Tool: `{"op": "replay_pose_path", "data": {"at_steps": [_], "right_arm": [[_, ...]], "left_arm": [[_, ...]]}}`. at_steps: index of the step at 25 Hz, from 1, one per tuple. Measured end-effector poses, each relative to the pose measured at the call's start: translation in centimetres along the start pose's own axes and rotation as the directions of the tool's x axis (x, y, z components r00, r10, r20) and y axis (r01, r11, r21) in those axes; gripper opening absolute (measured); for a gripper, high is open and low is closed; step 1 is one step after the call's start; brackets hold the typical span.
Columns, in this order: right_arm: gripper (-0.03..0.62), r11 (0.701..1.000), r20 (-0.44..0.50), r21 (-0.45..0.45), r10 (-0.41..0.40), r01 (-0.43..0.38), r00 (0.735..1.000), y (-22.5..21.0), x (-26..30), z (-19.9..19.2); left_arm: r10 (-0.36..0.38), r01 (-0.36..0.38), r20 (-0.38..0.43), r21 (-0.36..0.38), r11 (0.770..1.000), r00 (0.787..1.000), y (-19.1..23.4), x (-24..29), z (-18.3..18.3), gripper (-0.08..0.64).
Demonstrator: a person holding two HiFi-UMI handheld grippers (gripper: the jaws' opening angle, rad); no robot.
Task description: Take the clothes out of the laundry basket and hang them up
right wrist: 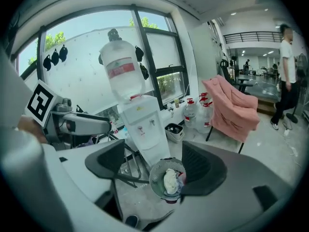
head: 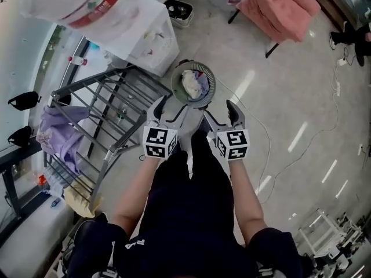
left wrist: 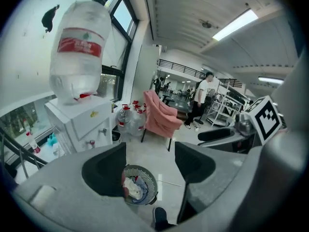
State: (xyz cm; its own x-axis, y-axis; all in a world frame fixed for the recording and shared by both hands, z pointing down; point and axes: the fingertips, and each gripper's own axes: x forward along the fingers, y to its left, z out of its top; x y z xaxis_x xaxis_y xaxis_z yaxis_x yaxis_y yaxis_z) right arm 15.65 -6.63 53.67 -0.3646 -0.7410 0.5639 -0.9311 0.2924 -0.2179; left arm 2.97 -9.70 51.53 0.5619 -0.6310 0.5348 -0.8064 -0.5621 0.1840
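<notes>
I hold both hand-held grippers, left (head: 164, 110) and right (head: 227, 112), wide open and empty above the laundry basket (head: 177, 80) of clothes (head: 191, 84) on the floor.

place: open workspace hall | cues: water dispenser (right wrist: 142, 124), pink armchair (left wrist: 159, 114), metal racks (left wrist: 219, 108)

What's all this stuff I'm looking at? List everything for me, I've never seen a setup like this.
laundry basket: one, grey, on the floor ahead of the person
clothes: small heap, white and blue, inside the basket
drying rack: one, grey metal, left of the basket
garment: one, purple, draped on the rack
water dispenser: one, white, bottle on top, beyond the basket
chair: one, pink-draped, far right
left tool: one, grey, jaws apart, empty
right tool: one, grey, jaws apart, empty
</notes>
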Motion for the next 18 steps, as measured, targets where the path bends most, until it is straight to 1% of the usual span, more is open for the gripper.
{"op": "replay_pose_path", "data": {"at_steps": [4,8,12,14,18], "right_arm": [[0.368,0.999,-0.089,-0.003,0.053,-0.053,0.995,-3.0,4.9,-3.8],[0.362,0.997,-0.167,0.014,0.079,-0.078,0.983,-5.1,9.8,-8.5],[0.330,0.998,-0.200,0.020,0.068,-0.065,0.978,-7.4,16.2,-12.9],[0.327,0.998,-0.223,0.024,0.057,-0.053,0.973,-8.3,19.7,-15.4],[0.316,0.997,-0.296,0.076,0.043,-0.021,0.954,-9.1,26.0,-21.0]], "left_arm": [[0.026,-0.027,-0.061,-0.011,1.000,0.998,1.0,5.7,-2.7,0.311],[0.023,-0.030,-0.133,-0.049,0.998,0.991,2.9,11.0,-7.2,0.310],[0.001,-0.011,-0.198,-0.048,0.999,0.980,5.5,17.3,-12.2,0.310],[-0.014,0.003,-0.224,-0.049,0.999,0.974,6.7,20.0,-14.6,0.311],[-0.039,0.021,-0.279,-0.067,0.998,0.960,8.8,23.5,-19.7,0.311]]}}
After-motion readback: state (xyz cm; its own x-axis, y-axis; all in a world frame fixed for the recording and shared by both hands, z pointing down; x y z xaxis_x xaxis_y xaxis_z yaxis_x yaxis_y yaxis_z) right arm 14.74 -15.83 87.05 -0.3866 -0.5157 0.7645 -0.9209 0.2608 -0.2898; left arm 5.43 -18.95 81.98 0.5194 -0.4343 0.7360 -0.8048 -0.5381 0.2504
